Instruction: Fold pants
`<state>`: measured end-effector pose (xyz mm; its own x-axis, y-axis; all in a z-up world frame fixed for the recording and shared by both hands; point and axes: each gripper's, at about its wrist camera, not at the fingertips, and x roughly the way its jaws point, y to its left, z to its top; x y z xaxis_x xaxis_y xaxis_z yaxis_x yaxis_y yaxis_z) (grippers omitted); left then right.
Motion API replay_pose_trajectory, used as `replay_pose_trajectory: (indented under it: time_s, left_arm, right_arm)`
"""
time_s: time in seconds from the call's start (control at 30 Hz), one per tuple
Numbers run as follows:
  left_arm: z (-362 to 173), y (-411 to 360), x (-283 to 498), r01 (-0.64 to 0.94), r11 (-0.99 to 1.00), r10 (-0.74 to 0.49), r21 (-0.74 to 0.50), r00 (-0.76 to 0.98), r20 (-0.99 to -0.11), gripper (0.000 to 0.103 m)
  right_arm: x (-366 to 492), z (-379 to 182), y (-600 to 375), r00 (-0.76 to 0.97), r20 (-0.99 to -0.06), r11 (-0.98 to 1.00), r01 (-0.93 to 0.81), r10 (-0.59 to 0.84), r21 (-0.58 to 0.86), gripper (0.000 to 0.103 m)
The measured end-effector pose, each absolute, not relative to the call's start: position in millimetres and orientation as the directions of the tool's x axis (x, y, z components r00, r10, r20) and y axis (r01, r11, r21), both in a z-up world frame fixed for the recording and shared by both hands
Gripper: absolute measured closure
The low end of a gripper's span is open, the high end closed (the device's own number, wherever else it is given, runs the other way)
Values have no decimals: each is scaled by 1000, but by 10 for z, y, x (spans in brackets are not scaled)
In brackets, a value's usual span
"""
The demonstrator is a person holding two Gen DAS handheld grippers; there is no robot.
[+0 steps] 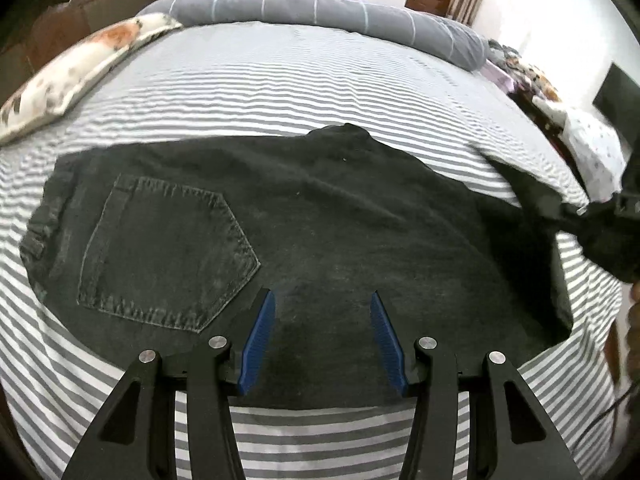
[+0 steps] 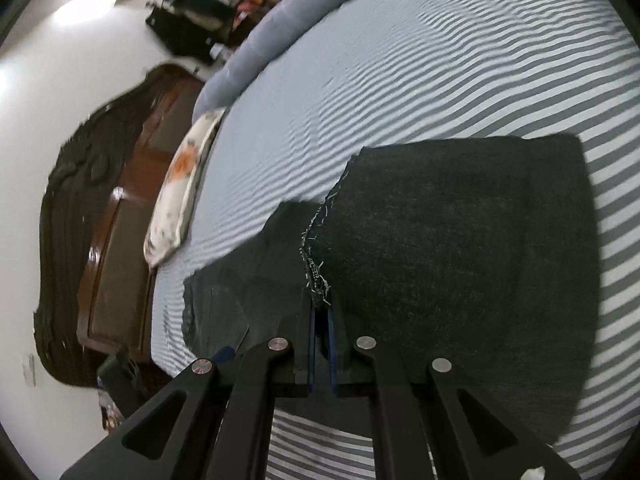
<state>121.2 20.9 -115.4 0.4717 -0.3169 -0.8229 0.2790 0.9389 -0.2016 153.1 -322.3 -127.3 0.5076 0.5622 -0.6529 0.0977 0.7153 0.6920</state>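
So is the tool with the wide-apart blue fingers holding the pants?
No, the left tool is open, its blue fingers apart above the dark pants, pinching nothing.

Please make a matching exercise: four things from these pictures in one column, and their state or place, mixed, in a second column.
1. left gripper
2. right gripper
3. pillow
4. back pocket

a. shut on the frayed hem
b. at the bed's edge
c. open above the pants
d. sewn on the dark pants

Pairs: 1-c, 2-a, 3-b, 4-d
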Motion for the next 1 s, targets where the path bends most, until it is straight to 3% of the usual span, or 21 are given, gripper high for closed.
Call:
replay_pose_trajectory:
  time_s: [0.43, 0.6, 0.67, 0.73, 1.0]
  left_arm:
    - [-1181, 459, 1287, 191, 911, -412, -365, 439, -799, 52]
    - [-1241, 501, 1333, 162, 909, -415, -383, 418, -808, 52]
    - [-1251, 484, 1341, 171, 906, -424, -388, 411, -807, 52]
    - [-1253, 456, 1347, 185, 902, -432, -391, 406, -805, 52]
    - [-1287, 277, 1297, 261, 862, -503, -435, 335, -797, 52]
  right_arm:
    - [1661, -1646, -2357, 352, -735, 778, 31, 579, 628, 96]
    - [1640, -1739, -2309, 345, -748, 788, 40, 566, 615, 90]
    - [1572, -1738, -2345, 351, -739, 777, 46, 576, 627, 77]
    - [1466, -1728, -2388, 366, -734, 775, 50, 573, 630, 70]
    - [1013, -1875, -2672, 382, -705, 733, 99, 597, 673, 70]
